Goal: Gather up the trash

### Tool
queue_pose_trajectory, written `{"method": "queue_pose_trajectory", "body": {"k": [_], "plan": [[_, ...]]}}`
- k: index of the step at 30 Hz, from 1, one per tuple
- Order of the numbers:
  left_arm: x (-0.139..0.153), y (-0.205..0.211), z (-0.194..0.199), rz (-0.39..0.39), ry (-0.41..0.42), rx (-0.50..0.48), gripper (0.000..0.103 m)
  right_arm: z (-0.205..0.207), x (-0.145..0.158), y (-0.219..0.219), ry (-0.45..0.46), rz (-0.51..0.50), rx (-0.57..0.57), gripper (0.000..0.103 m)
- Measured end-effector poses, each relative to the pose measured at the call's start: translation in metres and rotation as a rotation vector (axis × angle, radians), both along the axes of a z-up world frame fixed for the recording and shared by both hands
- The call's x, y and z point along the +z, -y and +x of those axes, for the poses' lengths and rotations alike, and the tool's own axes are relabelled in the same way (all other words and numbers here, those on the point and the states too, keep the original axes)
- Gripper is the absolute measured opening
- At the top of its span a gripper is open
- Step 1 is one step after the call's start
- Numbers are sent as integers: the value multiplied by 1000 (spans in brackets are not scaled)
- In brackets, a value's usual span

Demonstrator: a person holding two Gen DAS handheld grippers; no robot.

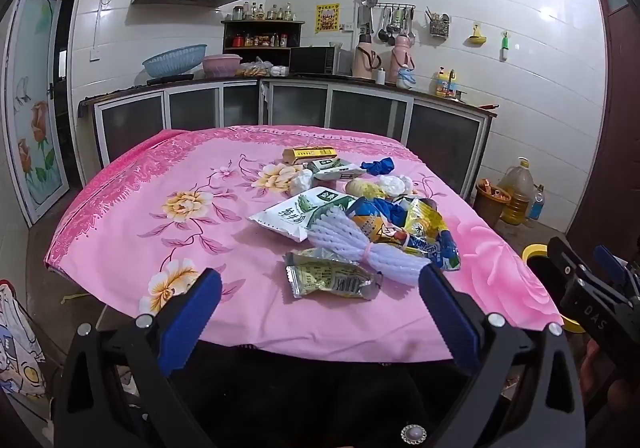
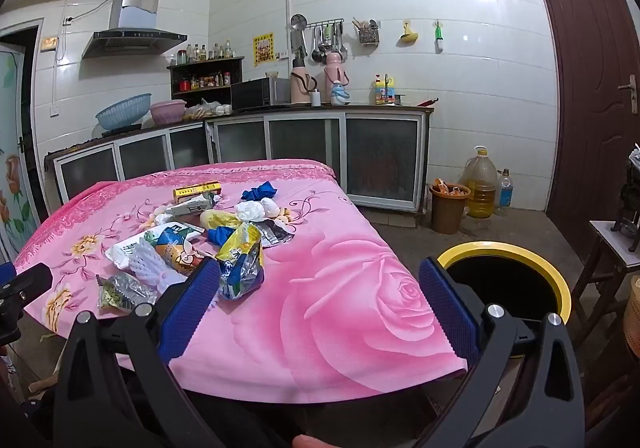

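A pile of trash lies on the pink flowered tablecloth (image 1: 160,232): a white foam fruit net (image 1: 352,244), a silver-green wrapper (image 1: 328,280), a white-green snack bag (image 1: 296,214), a yellow-blue bag (image 1: 428,232), a yellow box (image 1: 310,154), blue crumpled pieces and white wads. My left gripper (image 1: 320,300) is open and empty, at the table's near edge, just short of the silver-green wrapper. My right gripper (image 2: 320,296) is open and empty over the table's right part (image 2: 360,288), the yellow-blue bag (image 2: 242,260) by its left finger. A black bin with a yellow rim (image 2: 560,284) stands on the floor right of the table.
Kitchen counter with cabinets (image 2: 304,136) runs behind the table. A brown bucket (image 2: 448,208), an oil jug (image 2: 480,184) and a bottle stand on the floor at the right. A dark door (image 2: 592,88) and a small stand (image 2: 616,248) are at the far right.
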State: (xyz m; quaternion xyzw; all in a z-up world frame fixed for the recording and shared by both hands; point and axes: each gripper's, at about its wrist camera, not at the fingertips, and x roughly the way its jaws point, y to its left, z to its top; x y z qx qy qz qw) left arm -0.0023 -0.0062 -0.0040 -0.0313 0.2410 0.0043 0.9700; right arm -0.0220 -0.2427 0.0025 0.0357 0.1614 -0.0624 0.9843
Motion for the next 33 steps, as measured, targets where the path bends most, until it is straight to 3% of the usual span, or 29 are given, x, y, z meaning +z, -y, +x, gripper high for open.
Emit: {"method": "queue_pose_trajectory", "body": {"k": [33], "plan": [[2, -6, 2, -8, -4, -7, 95, 3, 0, 1, -2, -2, 2, 96]]}}
